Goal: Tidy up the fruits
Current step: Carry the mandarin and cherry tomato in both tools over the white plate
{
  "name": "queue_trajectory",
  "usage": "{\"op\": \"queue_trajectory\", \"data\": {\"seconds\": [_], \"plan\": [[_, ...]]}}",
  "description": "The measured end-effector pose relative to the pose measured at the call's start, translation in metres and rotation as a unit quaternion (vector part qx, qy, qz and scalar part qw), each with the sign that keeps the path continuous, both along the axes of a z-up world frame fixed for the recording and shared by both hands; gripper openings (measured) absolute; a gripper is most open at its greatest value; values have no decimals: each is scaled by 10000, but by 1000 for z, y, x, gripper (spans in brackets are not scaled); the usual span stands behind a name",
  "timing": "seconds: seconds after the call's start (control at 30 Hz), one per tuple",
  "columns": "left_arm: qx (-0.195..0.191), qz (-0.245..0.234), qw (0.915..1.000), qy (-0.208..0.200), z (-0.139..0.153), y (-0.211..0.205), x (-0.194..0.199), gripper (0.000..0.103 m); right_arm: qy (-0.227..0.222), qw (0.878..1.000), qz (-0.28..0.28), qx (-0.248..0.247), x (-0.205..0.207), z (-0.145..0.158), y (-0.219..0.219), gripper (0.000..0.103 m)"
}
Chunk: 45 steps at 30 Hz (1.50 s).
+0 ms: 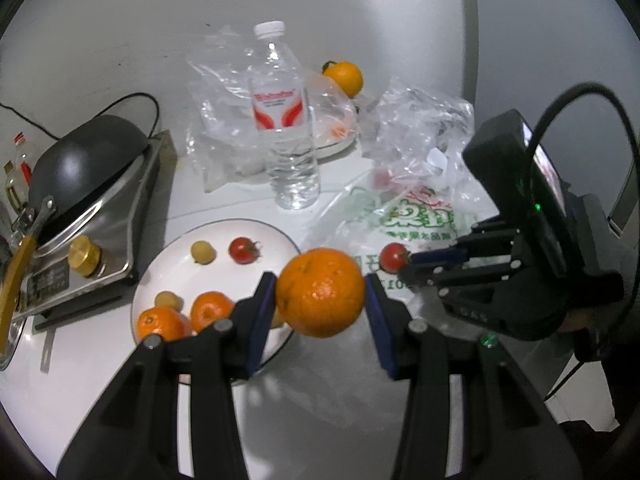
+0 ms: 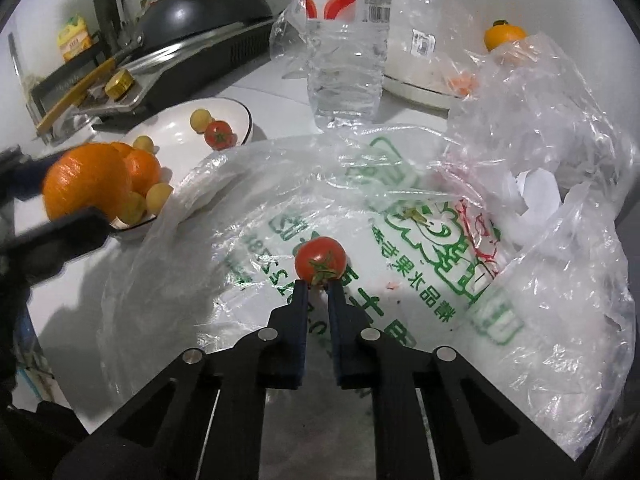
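Observation:
My left gripper (image 1: 320,284) is shut on a large orange (image 1: 320,292), held just off the right rim of a white plate (image 1: 224,225). The plate carries two mandarins (image 1: 162,322), a cherry tomato (image 1: 243,250) and small yellow-green fruits (image 1: 202,251). From the right wrist the same orange (image 2: 88,180) shows between the left fingers (image 2: 76,226). My right gripper (image 2: 318,289) has its jaws nearly together, pinching the stem end of a second cherry tomato (image 2: 320,260) over a printed plastic bag (image 2: 400,220). That gripper (image 1: 412,258) and tomato (image 1: 394,257) also appear in the left wrist view.
A water bottle (image 1: 286,120) stands behind the plate among crumpled clear bags (image 1: 420,120). Another orange (image 1: 344,76) sits at the back beside a white dish (image 1: 336,146). A stove with a dark wok (image 1: 84,160) fills the left side.

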<state>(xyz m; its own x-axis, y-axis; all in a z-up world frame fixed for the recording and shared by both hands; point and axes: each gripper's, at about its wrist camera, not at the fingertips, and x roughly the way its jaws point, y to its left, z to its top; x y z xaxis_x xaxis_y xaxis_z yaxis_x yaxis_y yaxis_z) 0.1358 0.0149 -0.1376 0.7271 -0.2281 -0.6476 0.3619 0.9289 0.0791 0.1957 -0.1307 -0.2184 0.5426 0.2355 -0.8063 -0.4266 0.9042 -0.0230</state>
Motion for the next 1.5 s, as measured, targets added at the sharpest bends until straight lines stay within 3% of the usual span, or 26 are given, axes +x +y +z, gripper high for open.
{"op": "queue_trajectory", "data": {"seconds": [0.1,0.17,0.23,0.63,0.73,0.9,1.23,1.5], "plan": [[-14,51,10000,-35,1,9,-4,45,20,9998,-152,106,3,2,-2,12],[-24,103,9999,-43,1,15,-5,45,20,9996,-240,111,5,3,-2,28],[-31,166,9998,-38,1,22,-5,45,7,9996,-269,109,7,4,-2,35],[-50,536,9985,-122,5,51,3,45,19,9998,-212,33,22,-1,10,36],[-28,566,9983,-139,6,55,6,45,-55,9998,-212,-10,23,0,13,29],[-56,599,9980,-187,9,64,7,45,-124,9997,-225,-57,22,3,18,29],[-46,450,9976,-516,23,86,13,45,-653,9978,84,59,3,56,50,29],[-381,524,9974,-316,11,103,34,45,-846,9951,384,330,9,78,80,29]]}}
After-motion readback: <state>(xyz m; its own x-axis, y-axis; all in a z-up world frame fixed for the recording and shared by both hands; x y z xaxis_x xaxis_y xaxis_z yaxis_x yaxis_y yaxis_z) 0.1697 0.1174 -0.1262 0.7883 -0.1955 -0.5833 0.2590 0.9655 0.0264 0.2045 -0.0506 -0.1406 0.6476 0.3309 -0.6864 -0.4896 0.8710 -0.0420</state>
